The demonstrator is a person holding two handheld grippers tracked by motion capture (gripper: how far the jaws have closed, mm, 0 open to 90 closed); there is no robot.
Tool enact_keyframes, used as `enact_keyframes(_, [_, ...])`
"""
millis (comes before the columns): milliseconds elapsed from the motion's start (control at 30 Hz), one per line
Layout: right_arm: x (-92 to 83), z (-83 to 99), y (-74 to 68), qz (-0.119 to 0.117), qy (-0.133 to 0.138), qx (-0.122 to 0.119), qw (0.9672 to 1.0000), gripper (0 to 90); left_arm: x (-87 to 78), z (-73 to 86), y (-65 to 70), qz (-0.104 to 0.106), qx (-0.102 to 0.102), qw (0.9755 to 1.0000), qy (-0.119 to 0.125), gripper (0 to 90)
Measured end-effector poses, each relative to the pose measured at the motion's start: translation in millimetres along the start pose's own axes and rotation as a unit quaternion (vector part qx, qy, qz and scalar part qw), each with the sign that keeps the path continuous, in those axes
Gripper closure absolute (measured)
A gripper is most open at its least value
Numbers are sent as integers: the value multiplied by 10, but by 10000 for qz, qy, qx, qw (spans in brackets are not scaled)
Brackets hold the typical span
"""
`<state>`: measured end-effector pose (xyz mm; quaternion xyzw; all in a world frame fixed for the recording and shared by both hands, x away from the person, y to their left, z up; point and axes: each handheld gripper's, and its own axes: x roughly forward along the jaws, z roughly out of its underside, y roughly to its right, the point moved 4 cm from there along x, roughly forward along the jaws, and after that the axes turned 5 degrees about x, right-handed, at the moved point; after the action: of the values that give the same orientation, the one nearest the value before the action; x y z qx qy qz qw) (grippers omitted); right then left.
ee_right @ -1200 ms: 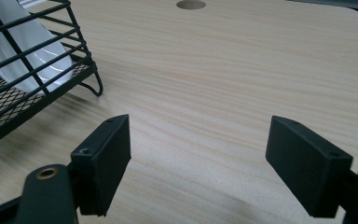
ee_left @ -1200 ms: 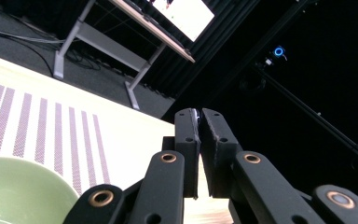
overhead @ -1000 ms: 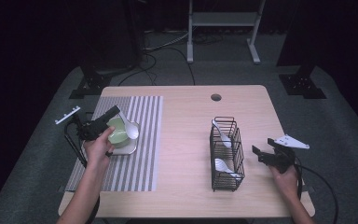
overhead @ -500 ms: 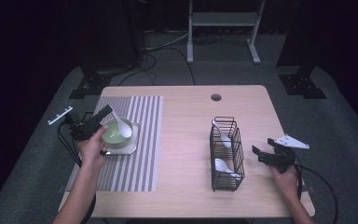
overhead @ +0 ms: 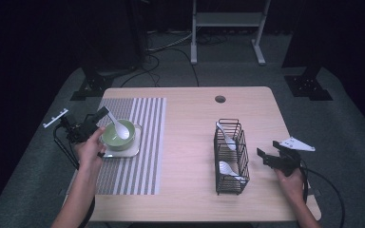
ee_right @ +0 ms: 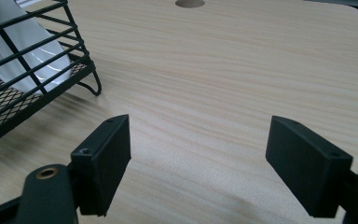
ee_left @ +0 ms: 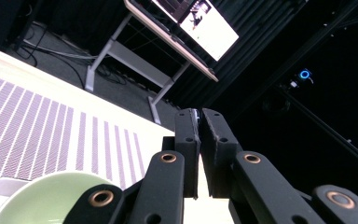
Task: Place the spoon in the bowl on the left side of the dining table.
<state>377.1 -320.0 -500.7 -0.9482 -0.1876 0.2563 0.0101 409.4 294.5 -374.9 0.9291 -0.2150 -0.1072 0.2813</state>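
High view, left tool (overhead: pixel 100 115) shifted leftward — spoon (overhead: pixel 117 126) now in bowl (overhead: pixel 119 135)

black two-jaw left gripper (overhead: pixel 99 115), brass-coloured pivot screws, flat rectangular pads, grey three-cornered plate, trailing black cable

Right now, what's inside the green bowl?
A white spoon leans in the bowl, its handle clamped in the left gripper. Nothing else shows; the floor under the spoon's head is hidden.
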Motion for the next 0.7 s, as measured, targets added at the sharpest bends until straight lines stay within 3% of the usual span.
enact_keyframes(700, [0, 0, 0, 4, -1, 3, 10000, 209, -61, 62, -265, -315, -72, 9995, 25, 854])
